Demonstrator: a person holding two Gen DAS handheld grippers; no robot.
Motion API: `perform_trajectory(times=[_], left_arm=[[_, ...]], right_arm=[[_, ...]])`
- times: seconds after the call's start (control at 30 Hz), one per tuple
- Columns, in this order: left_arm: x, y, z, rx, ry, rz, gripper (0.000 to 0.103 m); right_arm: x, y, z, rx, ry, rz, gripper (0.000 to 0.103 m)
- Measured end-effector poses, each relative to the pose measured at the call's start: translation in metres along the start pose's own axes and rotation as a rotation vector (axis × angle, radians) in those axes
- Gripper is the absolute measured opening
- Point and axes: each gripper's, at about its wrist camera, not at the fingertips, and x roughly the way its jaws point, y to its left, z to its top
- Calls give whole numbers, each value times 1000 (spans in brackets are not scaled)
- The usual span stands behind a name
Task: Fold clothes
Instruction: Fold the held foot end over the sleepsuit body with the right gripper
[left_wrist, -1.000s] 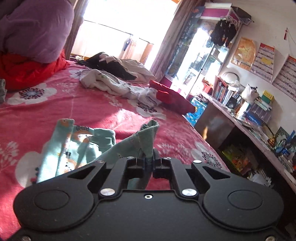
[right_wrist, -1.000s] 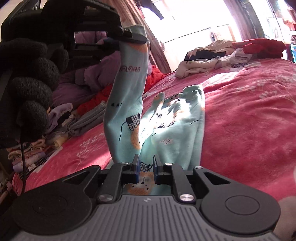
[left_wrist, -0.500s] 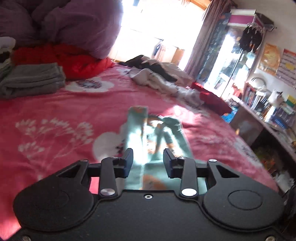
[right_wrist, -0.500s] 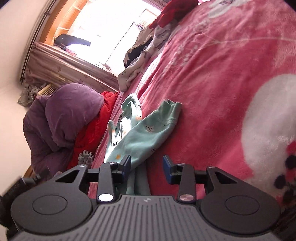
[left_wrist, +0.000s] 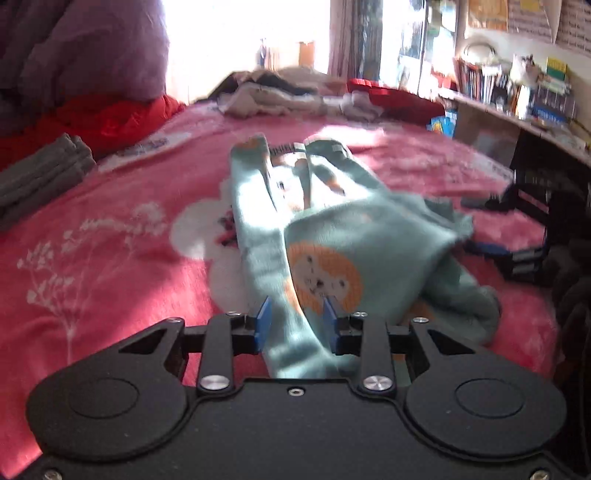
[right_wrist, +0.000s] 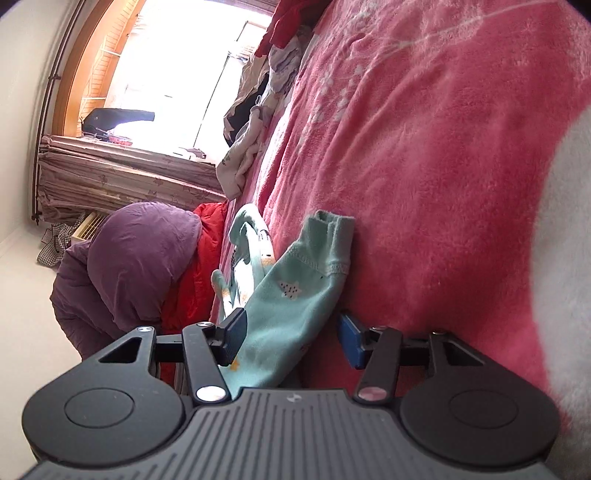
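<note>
A mint-green child's garment (left_wrist: 332, 236) with an orange lion print lies stretched along the pink floral blanket (left_wrist: 110, 240), its near part folded over. My left gripper (left_wrist: 295, 319) hovers low over the near end. Its jaws are closing with the cloth between them, and the pads do not clamp it. In the right wrist view, rolled onto its side, a cuffed end of the garment (right_wrist: 295, 291) lies between the blue pads of my right gripper (right_wrist: 293, 332). Those jaws are opening wide and the cloth rests loose against the blanket (right_wrist: 443, 184).
Folded grey clothes (left_wrist: 40, 170) sit at the left, with a red and purple quilt (left_wrist: 92, 55) behind them. A heap of unfolded clothes (left_wrist: 280, 92) lies at the far end by the window. A cluttered desk (left_wrist: 517, 99) runs along the bed's right side.
Both grippers went from shut on the lifted garment to open and sank toward the bed. The garment now lies on the blanket, and the right view has rolled sideways.
</note>
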Motion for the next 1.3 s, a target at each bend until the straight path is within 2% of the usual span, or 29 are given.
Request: perform_trajectory(times=[0.07, 0.17, 0.27, 0.33, 0.37, 0.4, 0.43, 0.47, 0.5, 0.6, 0.67, 0.7, 0.8, 0.83, 0.87, 0.9, 0.97, 1.07, 1.1, 1.17, 1.23, 1.3], left_arm=[[2, 13, 15, -50, -43, 10, 30], [22, 26, 32, -101, -66, 17, 30], [44, 25, 38, -112, -69, -11, 30], [63, 20, 37, -102, -17, -52, 30], [80, 13, 31, -66, 79, -76, 30], [84, 7, 26, -22, 85, -63, 30], [88, 0, 20, 22, 85, -48, 30], [85, -2, 21, 37, 84, -43, 30], [80, -3, 25, 44, 78, -41, 30], [68, 1, 30, 30, 12, -47, 30], [82, 1, 24, 34, 72, -62, 30], [91, 0, 19, 48, 106, -69, 30], [80, 3, 28, 14, 95, -66, 30], [70, 2, 31, 26, 68, -61, 30], [58, -1, 33, 61, 45, -50, 31], [48, -5, 33, 101, 34, -42, 31], [22, -15, 29, 207, 22, -68, 44], [-6, -36, 15, 381, 12, -112, 47], [-11, -44, 9, 441, 20, -122, 47], [-17, -58, -8, 555, 51, -128, 48], [-16, -68, -27, 652, 66, -91, 48], [-8, -70, -39, 688, 77, -35, 48]], right_arm=[[3, -1, 3, 12, -3, 4, 53], [9, 1, 8, -6, -7, 7, 52], [12, 2, 10, -15, -30, -13, 41], [13, 0, 11, -6, -41, -17, 39], [14, 0, 11, -7, -42, -16, 38], [16, 1, 11, -19, -40, -12, 35], [17, 3, 11, -37, -38, -12, 29], [18, 6, 11, -59, -33, -17, 10], [17, 8, 12, -78, -33, -21, 6], [7, 12, 13, -102, -53, -13, 6], [1, 13, 14, -96, -66, -4, 6], [-1, 12, 14, -92, -69, 0, 10], [1, 5, 15, -69, -69, -22, 15], [2, 2, 16, -52, -71, -30, 18], [3, -1, 17, -35, -77, -38, 24], [3, -2, 18, -26, -86, -41, 26], [4, -1, 19, -22, -103, -41, 29], [9, 3, 17, -53, -109, -39, 29], [10, 5, 16, -66, -103, -33, 19], [11, 9, 15, -95, -95, -29, 7], [8, 15, 15, -109, -95, -26, 7], [3, 20, 18, -105, -100, -13, 7]])
